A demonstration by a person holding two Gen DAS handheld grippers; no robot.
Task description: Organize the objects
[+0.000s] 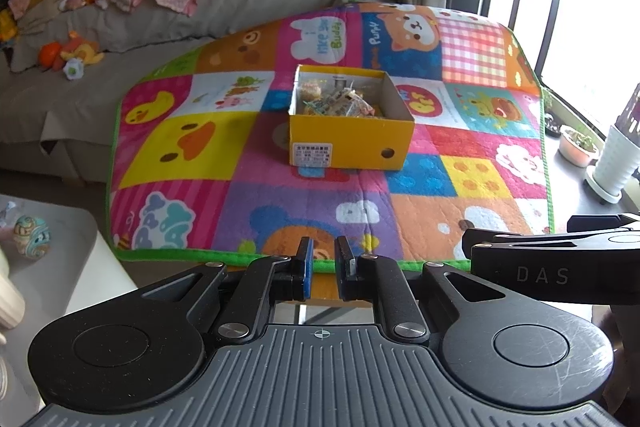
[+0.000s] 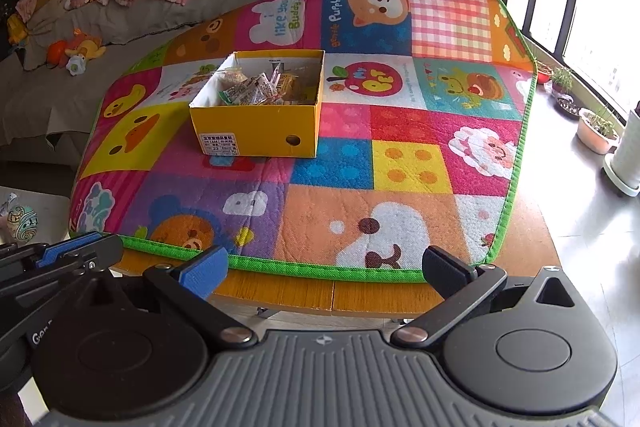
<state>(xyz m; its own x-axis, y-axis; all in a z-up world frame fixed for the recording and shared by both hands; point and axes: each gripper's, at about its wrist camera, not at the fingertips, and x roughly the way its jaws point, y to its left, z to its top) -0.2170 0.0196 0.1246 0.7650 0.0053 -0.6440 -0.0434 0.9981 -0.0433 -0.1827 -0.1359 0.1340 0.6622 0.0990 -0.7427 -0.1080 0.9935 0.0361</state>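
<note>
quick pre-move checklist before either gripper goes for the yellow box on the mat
1. Left gripper empty: ok, jaws nearly shut with nothing between them.
2. Right gripper ready to grasp: ok, jaws wide open and empty.
3. Yellow box upright and open-topped: ok, it sits flat on the play mat.
4. Snack packets contained: ok, all lie inside the box, none on the mat.
5. Path to the box: ok, the mat between both grippers and the box is bare.
6. Box weight and stiffness: cannot tell.
</note>
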